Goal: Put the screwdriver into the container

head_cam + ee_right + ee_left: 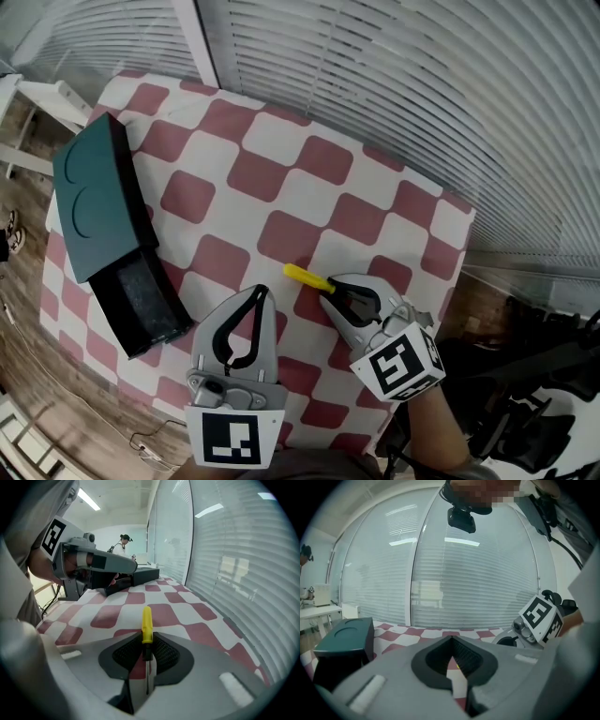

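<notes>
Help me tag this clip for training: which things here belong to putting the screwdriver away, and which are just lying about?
Belongs to the job: screwdriver; right gripper, jaws closed on it; dark green container.
Just there: left gripper, jaws together and empty; checked tablecloth; window blinds.

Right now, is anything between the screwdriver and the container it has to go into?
The left gripper hovers close to the line from the screwdriver, clamped in the right gripper, to the container. The lid covers most of the container's opening.
</notes>
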Available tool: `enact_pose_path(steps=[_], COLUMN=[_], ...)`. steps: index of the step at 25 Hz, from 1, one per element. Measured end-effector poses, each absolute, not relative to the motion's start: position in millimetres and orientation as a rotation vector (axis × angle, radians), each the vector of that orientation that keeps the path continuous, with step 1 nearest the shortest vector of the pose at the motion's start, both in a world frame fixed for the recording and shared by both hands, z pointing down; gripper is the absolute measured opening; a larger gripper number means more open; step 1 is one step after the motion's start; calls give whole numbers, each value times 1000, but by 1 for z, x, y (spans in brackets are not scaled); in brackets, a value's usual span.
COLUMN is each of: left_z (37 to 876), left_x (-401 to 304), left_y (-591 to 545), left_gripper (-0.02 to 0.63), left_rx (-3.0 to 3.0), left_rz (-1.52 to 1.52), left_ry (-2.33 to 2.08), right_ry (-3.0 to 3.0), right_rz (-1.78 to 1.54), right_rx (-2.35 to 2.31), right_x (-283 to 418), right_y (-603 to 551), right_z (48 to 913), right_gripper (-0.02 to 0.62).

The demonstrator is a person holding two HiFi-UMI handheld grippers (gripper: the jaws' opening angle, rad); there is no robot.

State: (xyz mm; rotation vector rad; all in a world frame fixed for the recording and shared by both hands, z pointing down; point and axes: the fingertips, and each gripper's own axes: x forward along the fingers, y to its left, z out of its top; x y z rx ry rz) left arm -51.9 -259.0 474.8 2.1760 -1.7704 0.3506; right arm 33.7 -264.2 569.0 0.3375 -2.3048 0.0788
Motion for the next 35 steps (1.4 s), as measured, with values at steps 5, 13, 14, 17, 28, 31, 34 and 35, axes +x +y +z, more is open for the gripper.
enact_pose_path(steps=[5, 13, 14, 17, 28, 31, 34, 35], left_z=[449, 380, 369, 336, 260, 254, 250, 248], left_x=[-50, -43, -43, -40, -36, -39, -48, -53], left_y=[-249, -214, -208, -186, -109, -88, -72, -69], left_gripper=[0, 0, 0, 0, 0, 0, 0, 0], left_rx=[2229, 2306, 2308, 2316, 2417, 2390, 2338, 2327], left_rz=[363, 260, 233, 161, 145, 152, 140, 146], left_ry=[-1819, -1966, -1991, -2049, -2264, -2307, -2340, -2358], right_ry=[-2383, -2563, -2591, -2670, -2912, -2927, -2944, -2954], right_rz=[75, 0, -12, -36, -206, -207, -214, -221], right_rx=[384, 504, 524, 574, 605, 578, 534, 517], right_x=[28, 28, 29, 32, 16, 11, 0, -5], right_y=[-258, -232, -227, -206, -131, -109, -90, -85], right_z=[530, 430, 414, 366, 241, 231, 225, 223], right_gripper=[95, 95, 95, 95, 95, 95, 95, 95])
